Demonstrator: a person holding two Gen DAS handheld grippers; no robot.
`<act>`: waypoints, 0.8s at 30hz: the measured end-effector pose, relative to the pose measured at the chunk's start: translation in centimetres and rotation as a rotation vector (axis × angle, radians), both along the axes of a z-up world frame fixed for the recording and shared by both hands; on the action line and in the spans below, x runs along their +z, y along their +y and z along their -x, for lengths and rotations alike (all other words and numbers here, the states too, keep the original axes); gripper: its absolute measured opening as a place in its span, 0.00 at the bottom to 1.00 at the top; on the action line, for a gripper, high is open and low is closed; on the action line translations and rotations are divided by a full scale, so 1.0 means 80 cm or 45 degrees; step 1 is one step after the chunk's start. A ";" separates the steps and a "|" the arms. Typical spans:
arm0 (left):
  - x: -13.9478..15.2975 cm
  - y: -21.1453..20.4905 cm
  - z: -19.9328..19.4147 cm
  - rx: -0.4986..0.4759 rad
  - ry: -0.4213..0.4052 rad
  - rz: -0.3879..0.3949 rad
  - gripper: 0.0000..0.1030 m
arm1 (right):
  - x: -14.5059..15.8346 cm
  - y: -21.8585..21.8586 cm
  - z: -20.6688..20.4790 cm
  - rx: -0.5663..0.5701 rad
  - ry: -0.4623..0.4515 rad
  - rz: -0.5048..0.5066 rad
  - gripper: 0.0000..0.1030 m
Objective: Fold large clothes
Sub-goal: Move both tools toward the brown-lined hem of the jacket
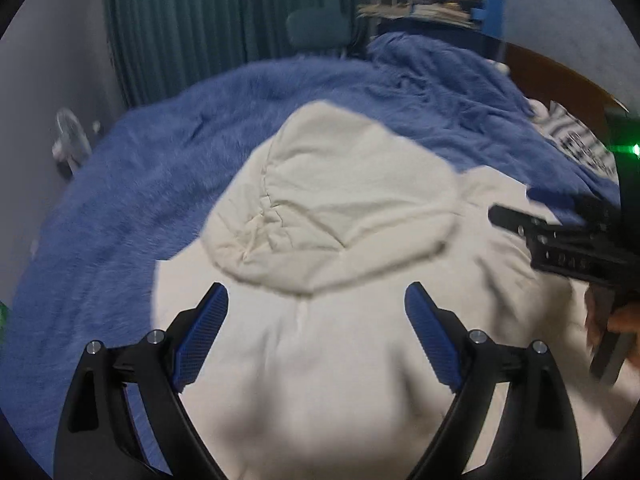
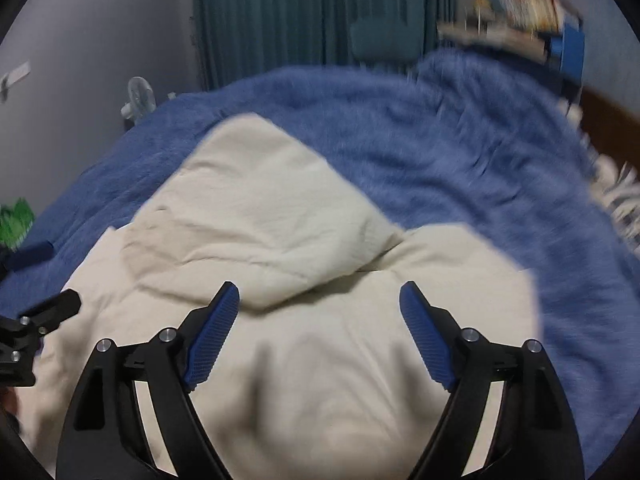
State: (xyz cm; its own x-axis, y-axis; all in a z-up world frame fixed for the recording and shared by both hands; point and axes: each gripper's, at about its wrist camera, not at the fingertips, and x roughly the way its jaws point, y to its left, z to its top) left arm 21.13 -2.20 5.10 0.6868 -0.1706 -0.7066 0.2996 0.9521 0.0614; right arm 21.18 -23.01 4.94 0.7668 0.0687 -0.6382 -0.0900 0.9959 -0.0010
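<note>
A cream hoodie (image 1: 320, 380) lies spread on a blue fuzzy blanket (image 1: 160, 168), its hood (image 1: 332, 208) laid flat toward the far side. My left gripper (image 1: 316, 288) hovers open above the hoodie's upper body, just below the hood, with nothing between its blue pads. In the right wrist view the same hoodie (image 2: 340, 360) and hood (image 2: 256, 216) fill the middle, and my right gripper (image 2: 320, 285) is open over the cloth and empty. Each gripper shows in the other's view: the right gripper (image 1: 514, 204) at the right edge, the left gripper (image 2: 52, 276) at the left edge.
The blanket (image 2: 460, 168) covers a bed with a wooden headboard (image 1: 560, 76) on the right. A teal curtain (image 1: 192, 20), a small white fan (image 1: 72, 140) and a cluttered blue shelf (image 1: 440, 4) stand behind. A striped cloth (image 1: 576, 136) lies far right. A hand (image 1: 620, 320) grips the right tool.
</note>
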 end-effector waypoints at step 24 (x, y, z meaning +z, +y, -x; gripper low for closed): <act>0.050 0.055 0.319 -0.019 -0.146 0.066 0.84 | 0.093 -0.003 0.342 -0.035 -0.263 0.068 0.78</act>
